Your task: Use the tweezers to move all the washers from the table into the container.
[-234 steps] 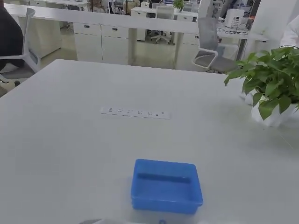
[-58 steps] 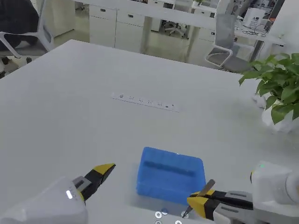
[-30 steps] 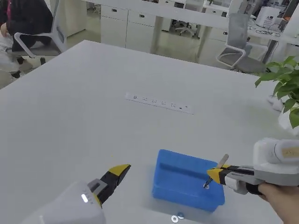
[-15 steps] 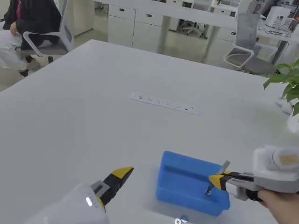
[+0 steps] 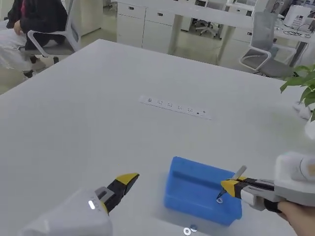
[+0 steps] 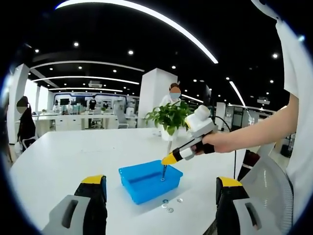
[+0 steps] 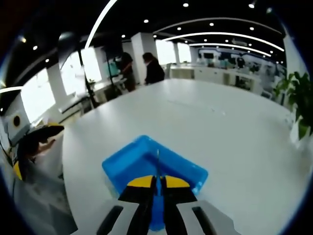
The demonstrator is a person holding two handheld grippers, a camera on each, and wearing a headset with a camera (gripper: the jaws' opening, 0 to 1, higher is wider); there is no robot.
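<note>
The blue container (image 5: 197, 186) stands near the table's front edge. My right gripper (image 5: 228, 186) reaches in from the right, shut on the thin metal tweezers (image 5: 222, 194). Their tip points down over the container's right half. A small pale thing sits at the tip; I cannot tell if it is a washer. In the right gripper view the gripper (image 7: 157, 182) has its jaws pressed together on the tweezers (image 7: 157, 161), above the container (image 7: 146, 159). Washers (image 5: 189, 229) lie on the table just in front of the container, with several washers (image 6: 169, 204) in the left gripper view. My left gripper (image 5: 124, 181) hovers left of the container, open (image 6: 161, 181).
A white power strip (image 5: 175, 107) lies flat in the middle of the table. A potted plant (image 5: 301, 83) stands at the right edge, behind the right hand (image 6: 168, 116). A person sits on a chair (image 5: 51, 42) beyond the far left corner.
The right gripper has carried the tweezers from the washers in front of the container up over it. In the last half second the tip has barely moved. The left gripper stays put.
</note>
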